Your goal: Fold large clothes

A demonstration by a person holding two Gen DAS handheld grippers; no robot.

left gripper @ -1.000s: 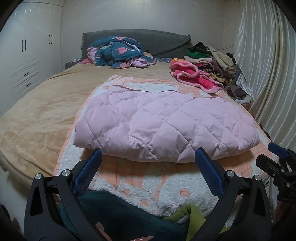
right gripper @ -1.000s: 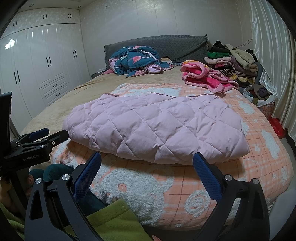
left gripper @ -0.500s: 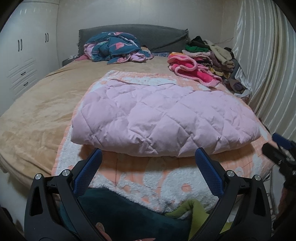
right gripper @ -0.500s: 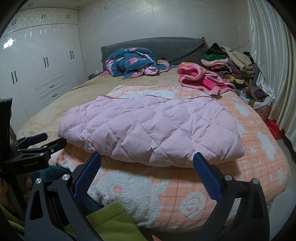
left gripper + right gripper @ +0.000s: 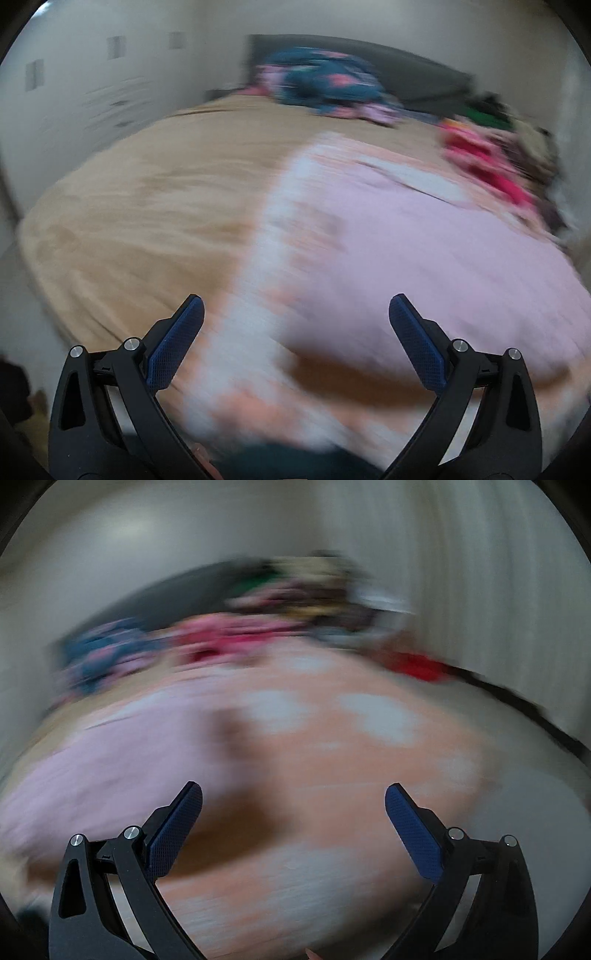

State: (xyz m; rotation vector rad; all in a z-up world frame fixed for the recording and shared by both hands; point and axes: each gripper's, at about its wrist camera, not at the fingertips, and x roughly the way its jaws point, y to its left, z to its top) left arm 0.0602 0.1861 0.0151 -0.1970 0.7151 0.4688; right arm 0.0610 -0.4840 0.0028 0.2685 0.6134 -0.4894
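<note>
Here, each gripper [image 5: 295, 314] [image 5: 293, 801] gapes empty above the puffy pink quilted coat [image 5: 424, 258], all blurred.

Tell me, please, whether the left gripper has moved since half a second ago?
Yes. The left gripper has swung to the left: the pink quilted coat, centred between its fingers before, now sits right of centre, with more of the tan bedspread showing.

1. bed [image 5: 140, 206]: tan cover, landmark.
2. grey headboard [image 5: 417, 74] at bed's far end.
3. teal-pink bundle [image 5: 325, 86] on bed, just before headboard.
4. red-pink clothes pile [image 5: 484, 158] at bed's far right.
5. white wardrobe [image 5: 92, 85] left of bed.
6. All motion-blurred.
</note>
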